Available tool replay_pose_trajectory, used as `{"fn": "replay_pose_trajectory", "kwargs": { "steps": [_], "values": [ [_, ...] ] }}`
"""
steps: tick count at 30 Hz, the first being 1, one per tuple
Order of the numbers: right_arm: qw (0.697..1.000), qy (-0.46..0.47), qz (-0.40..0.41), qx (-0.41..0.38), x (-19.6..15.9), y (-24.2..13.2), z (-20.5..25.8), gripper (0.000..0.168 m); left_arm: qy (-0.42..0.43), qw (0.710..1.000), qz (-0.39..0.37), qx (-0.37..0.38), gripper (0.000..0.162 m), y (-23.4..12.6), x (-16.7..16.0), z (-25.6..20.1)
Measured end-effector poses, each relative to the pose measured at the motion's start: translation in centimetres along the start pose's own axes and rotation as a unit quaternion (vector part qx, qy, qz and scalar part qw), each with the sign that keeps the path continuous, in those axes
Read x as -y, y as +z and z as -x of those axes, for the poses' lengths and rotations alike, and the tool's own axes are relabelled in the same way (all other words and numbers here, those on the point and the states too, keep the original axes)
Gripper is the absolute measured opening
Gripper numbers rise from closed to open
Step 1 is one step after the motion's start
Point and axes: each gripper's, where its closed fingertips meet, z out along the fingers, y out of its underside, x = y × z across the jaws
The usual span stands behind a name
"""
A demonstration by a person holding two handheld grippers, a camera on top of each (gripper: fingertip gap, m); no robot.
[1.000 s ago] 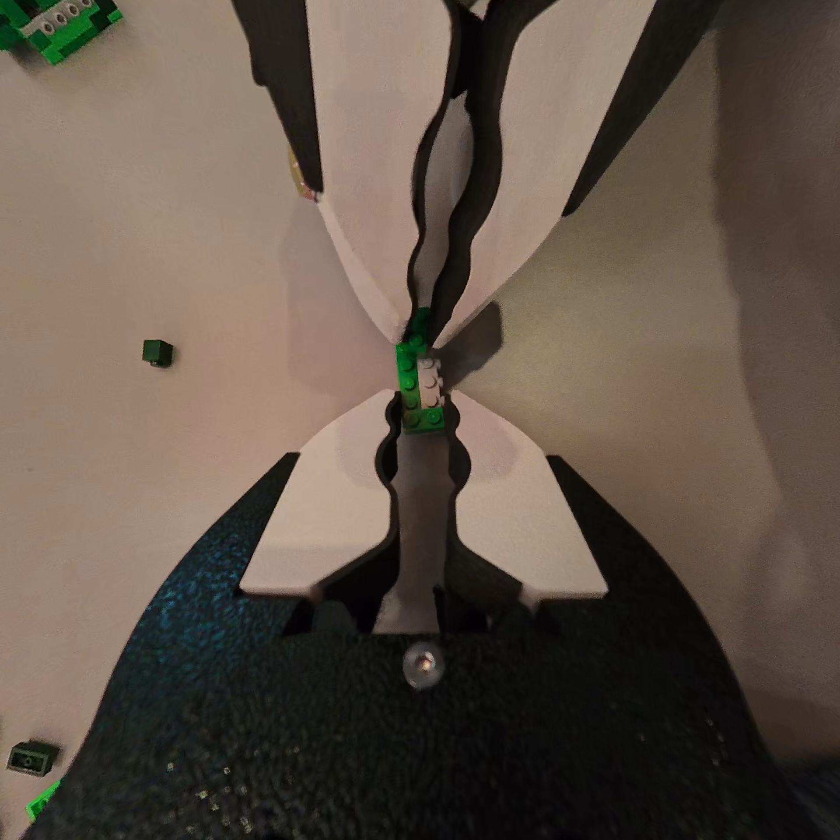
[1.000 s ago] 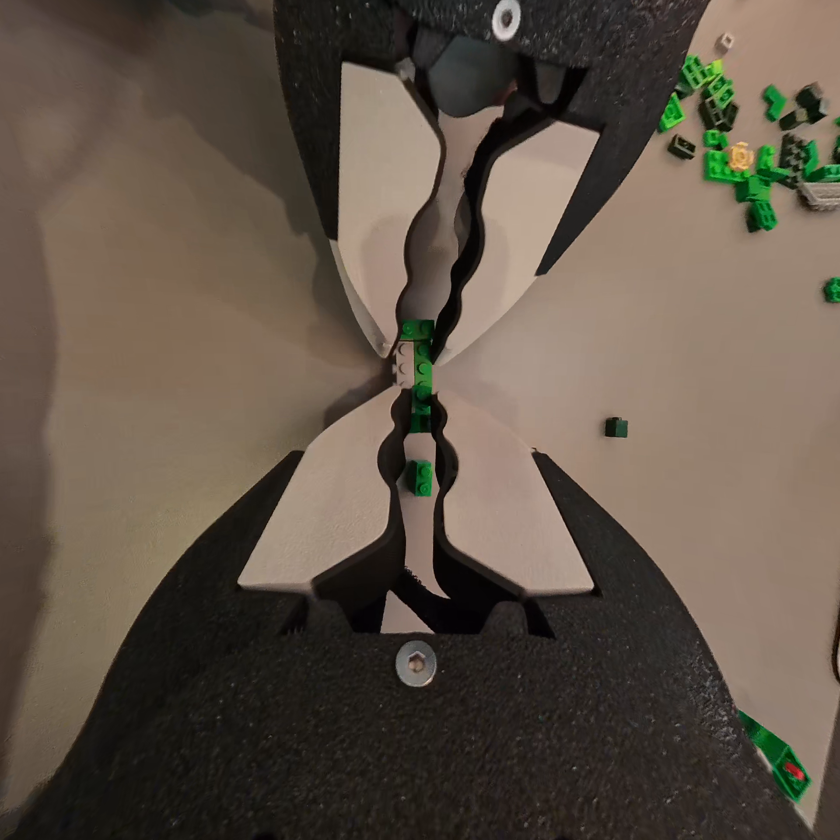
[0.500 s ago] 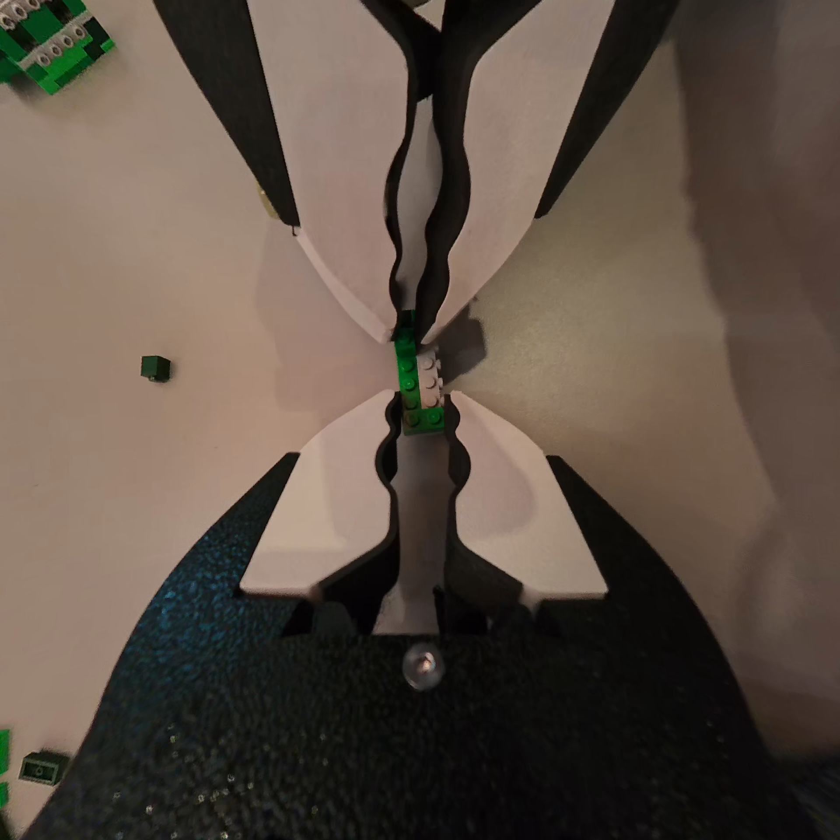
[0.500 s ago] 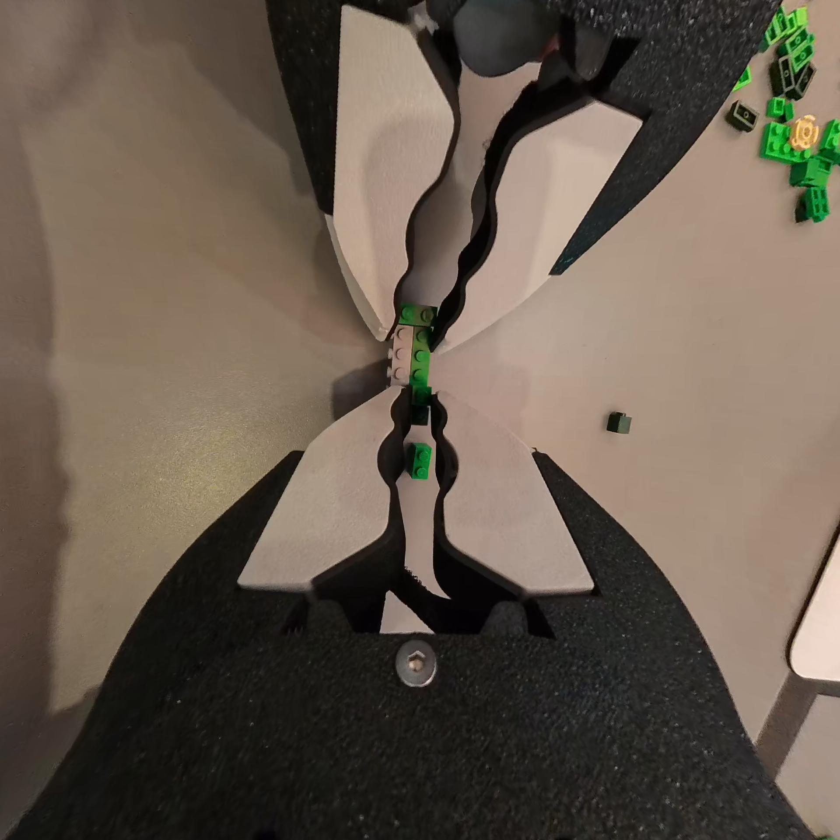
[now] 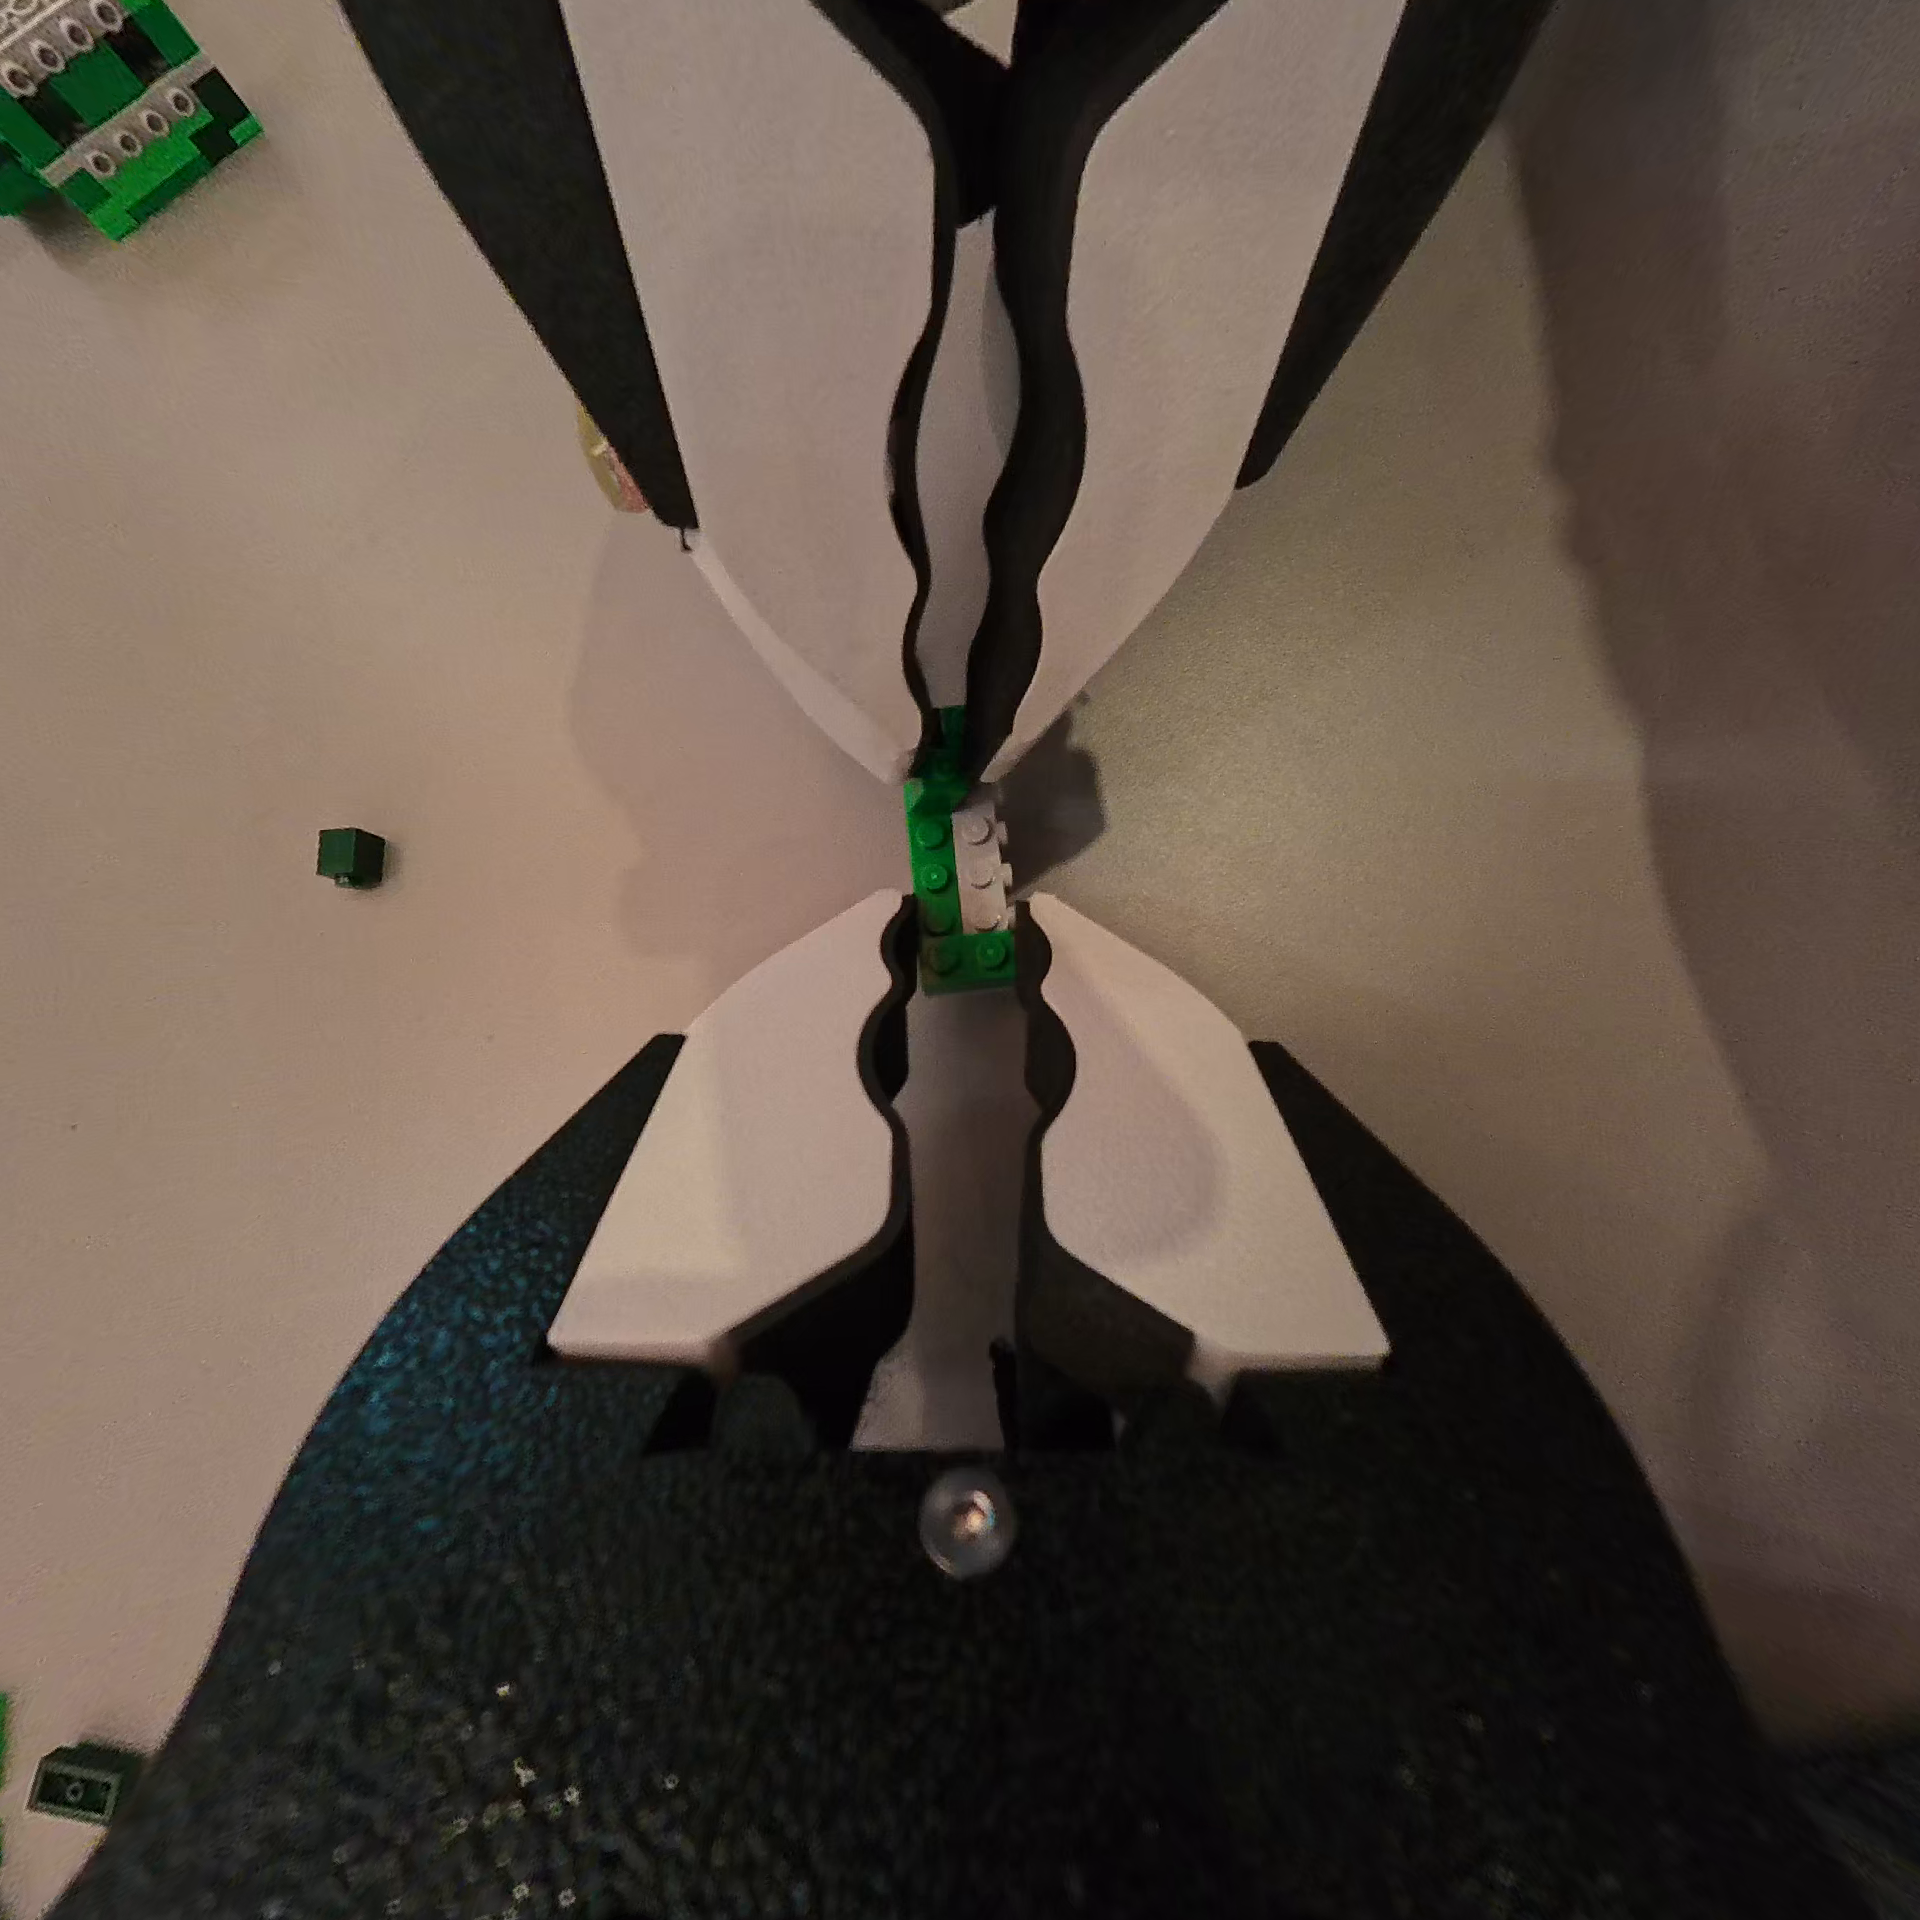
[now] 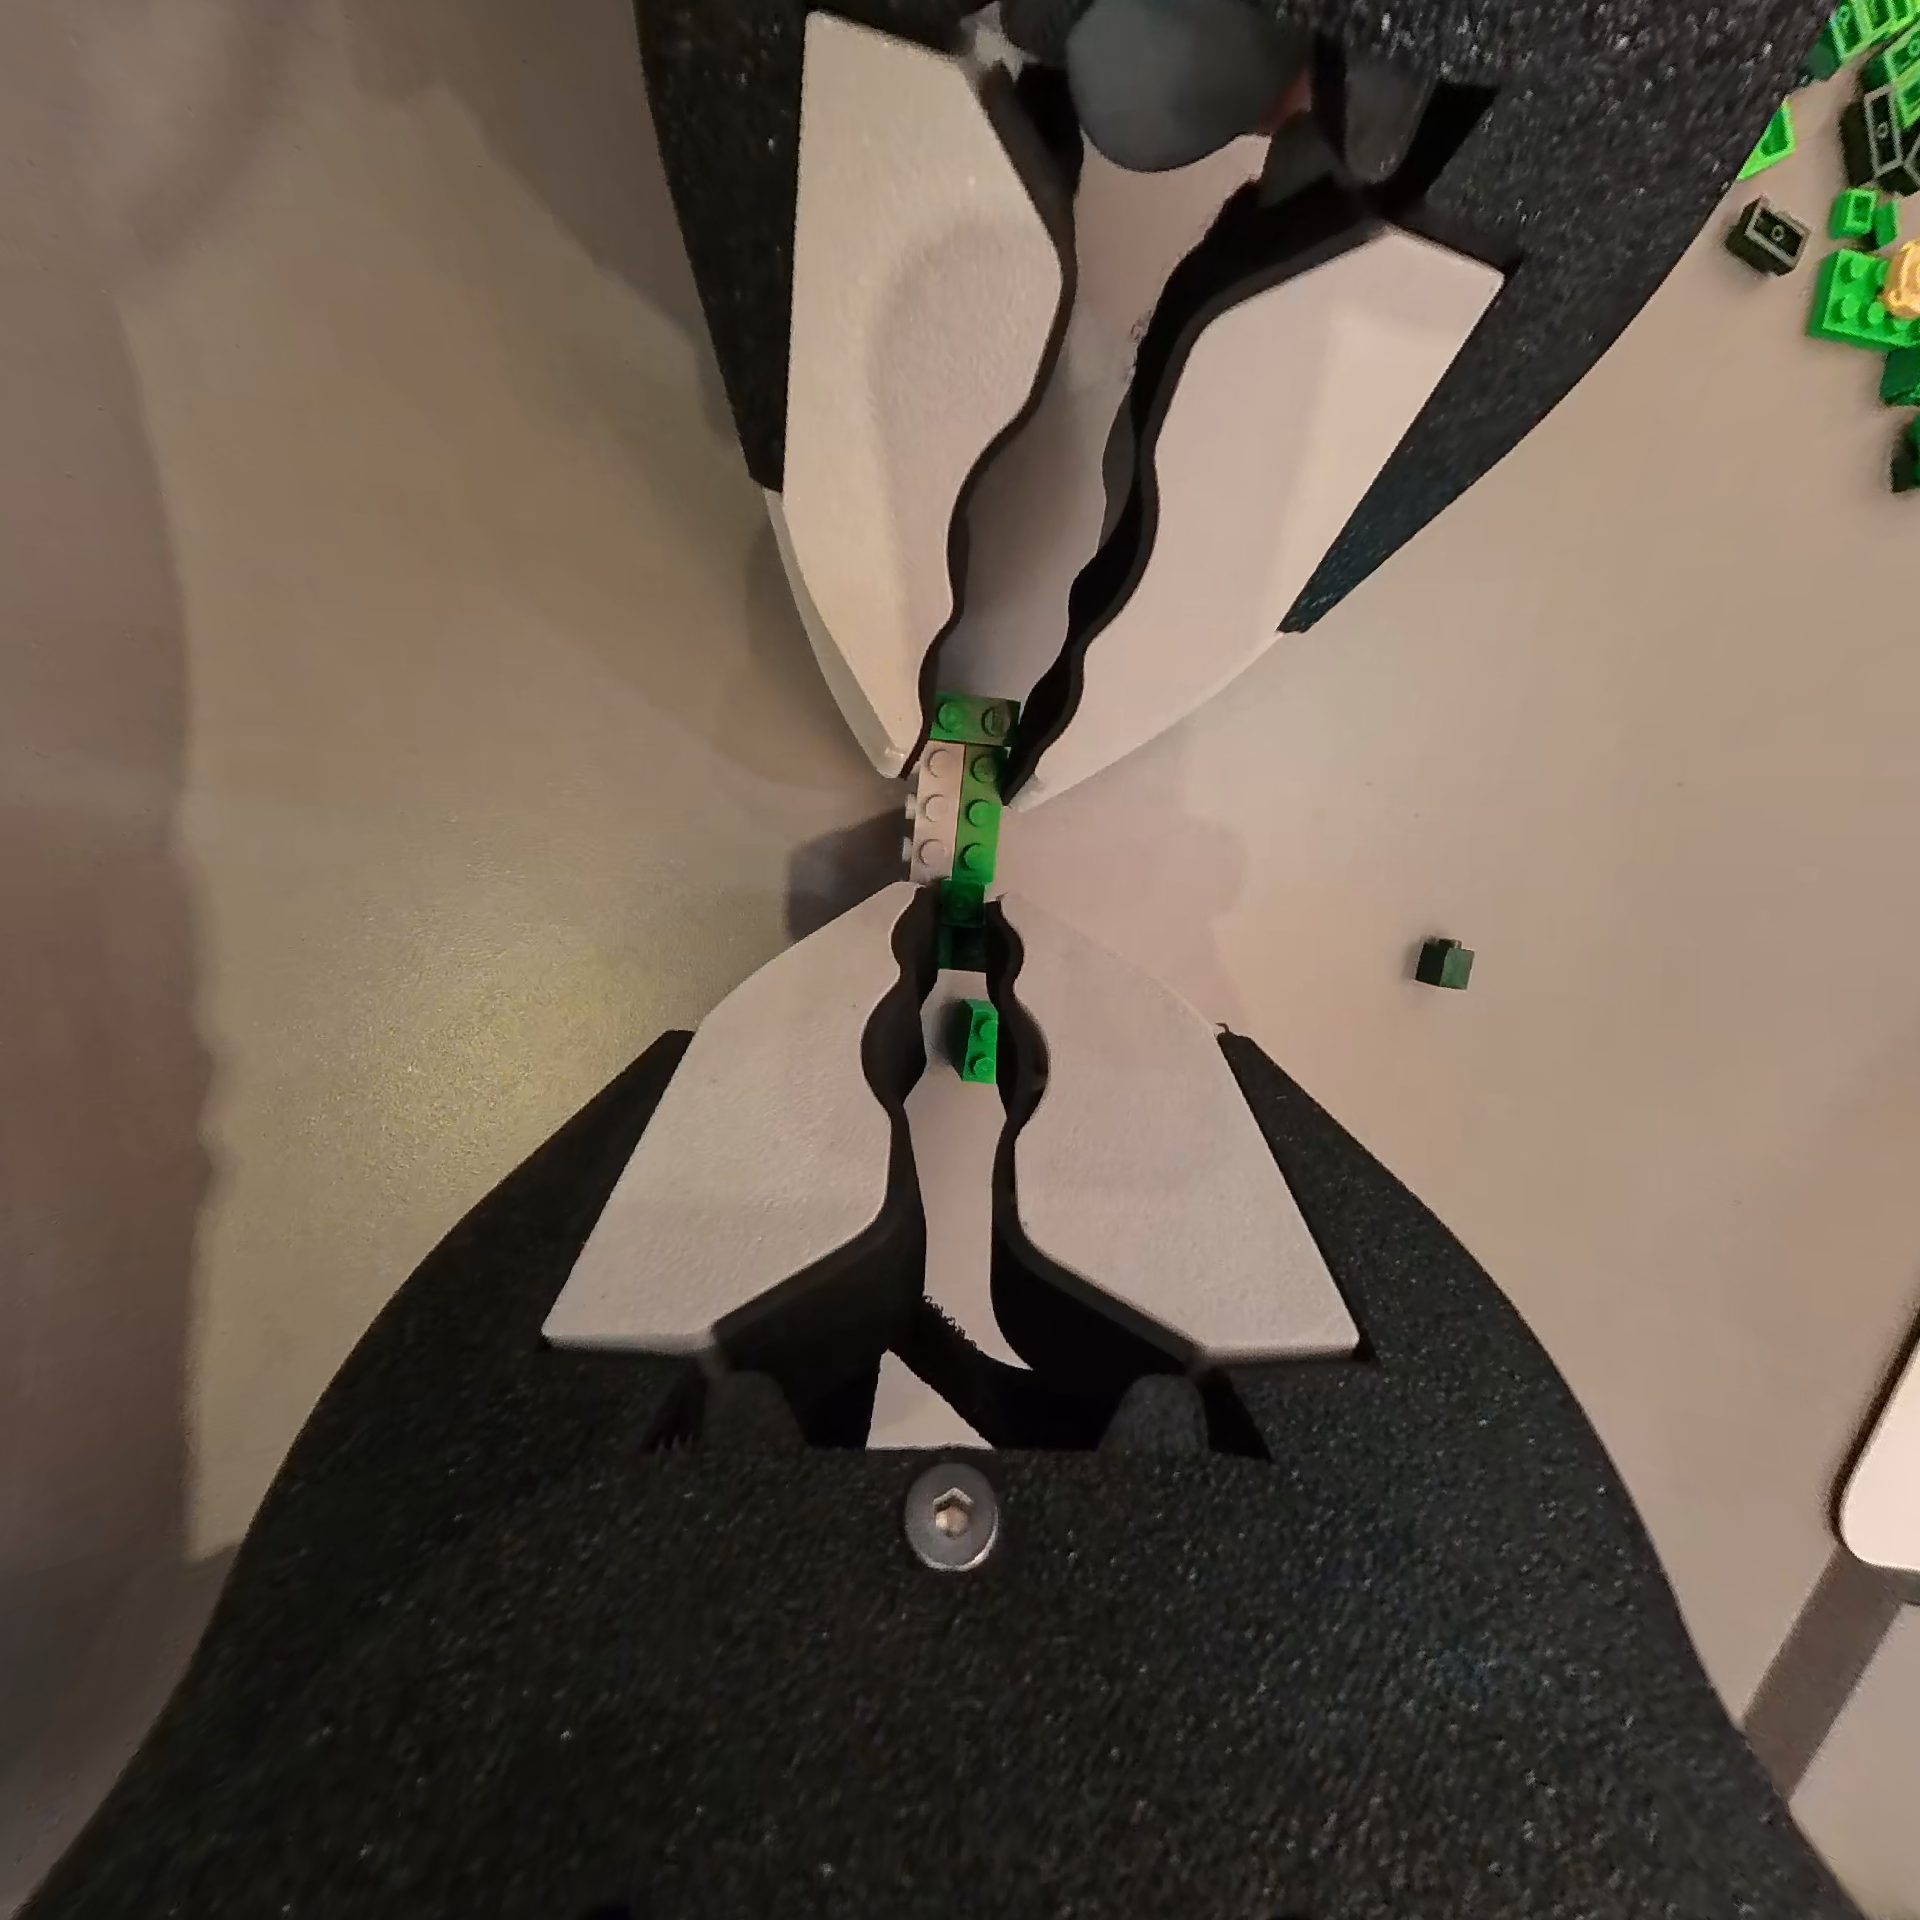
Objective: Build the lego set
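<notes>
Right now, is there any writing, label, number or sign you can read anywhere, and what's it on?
None can be read.
Studs on the green and grey lego piece: too small and blurred to show any mark.
The loose bricks and the table: no writing visible.

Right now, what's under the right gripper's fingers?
A loose bright green brick lies on the table, seen through the gap between the fingers. Anything else beneath the fingers is covered.

The left gripper (image 5: 961, 935) and the right gripper (image 5: 951, 748) meet tip to tip, both closed on a small green and grey lego piece (image 5: 961, 883). A dark green cube (image 5: 350, 856) lies apart on the table (image 5: 260, 582).
</notes>
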Motion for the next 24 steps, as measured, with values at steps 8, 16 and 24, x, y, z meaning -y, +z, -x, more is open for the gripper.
{"fn": "replay_pose_trajectory", "kwargs": {
  "steps": [8, 16, 24],
  "values": [
    [1.000, 0.013, -0.007, 0.008, 0.00, 0.04, -0.01, 0.008, 0.004, 1.000, -0.001, -0.001, 0.017, 0.02, 0.02, -0.08],
    [1.000, 0.019, -0.012, 0.010, 0.04, 0.06, -0.02, 0.010, 0.005, 1.000, -0.003, -0.006, 0.017, 0.05, 0.04, -0.17],
    [1.000, 0.021, -0.013, 0.006, -0.07, 0.01, -0.12, 0.010, 0.002, 1.000, 0.003, -0.008, 0.017, 0.19, -0.20, -0.16]
  ]
}}
